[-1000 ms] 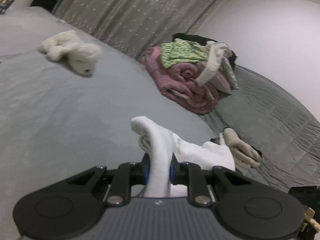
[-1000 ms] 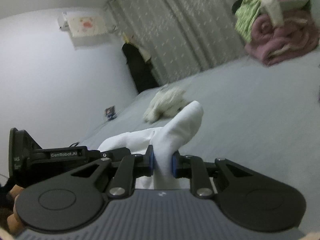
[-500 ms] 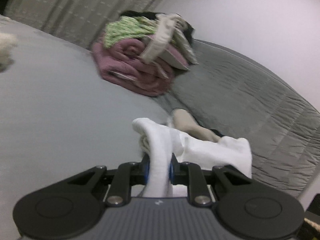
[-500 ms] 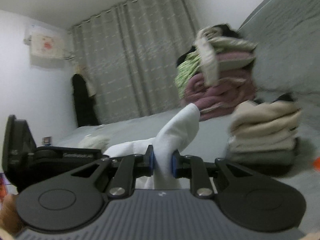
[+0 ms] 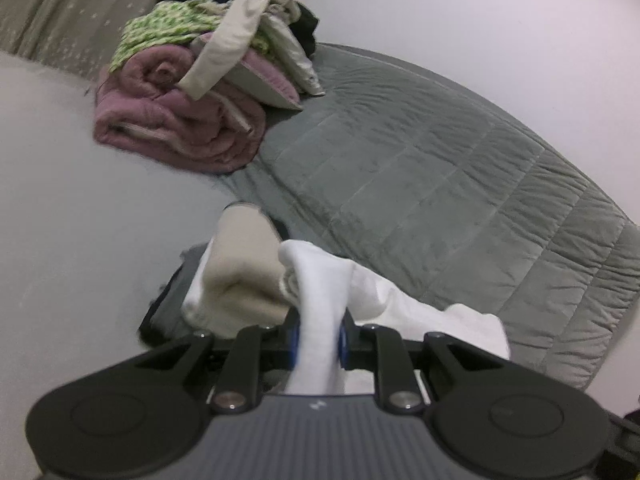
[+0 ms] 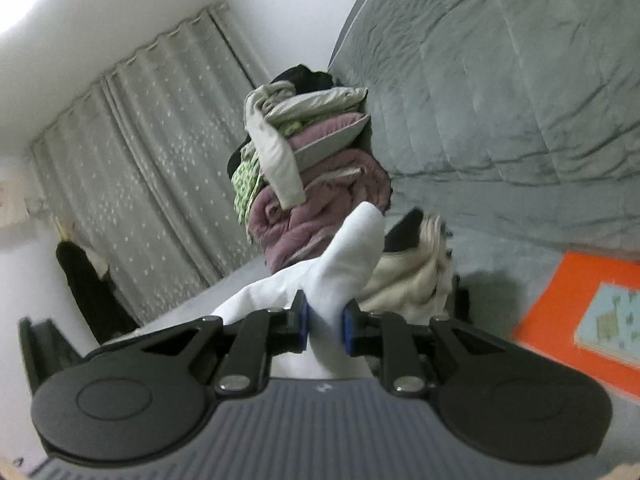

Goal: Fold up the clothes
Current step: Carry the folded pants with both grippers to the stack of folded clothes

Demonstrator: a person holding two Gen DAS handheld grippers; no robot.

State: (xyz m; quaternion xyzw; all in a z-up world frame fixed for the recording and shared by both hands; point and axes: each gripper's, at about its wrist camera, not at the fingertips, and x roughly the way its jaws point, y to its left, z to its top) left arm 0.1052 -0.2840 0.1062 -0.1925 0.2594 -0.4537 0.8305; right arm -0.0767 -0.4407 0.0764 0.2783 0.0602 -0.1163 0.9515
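Above grey bedding, both tongs pinch the white garment between their fingers.

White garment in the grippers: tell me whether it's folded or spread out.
Bunched, not spread: the white garment is pinched in the left gripper and right gripper. Whether it is neatly folded, cannot tell.

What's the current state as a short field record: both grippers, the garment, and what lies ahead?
left gripper: jaws shut on white garment
right gripper: jaws shut on the same white garment
garment state: bunched, held between both grippers above the bed
folded stack: cream and dark items, directly ahead and below
pile behind: pink blanket with loose clothes on top
surface: grey quilt
right side: orange item, blurred
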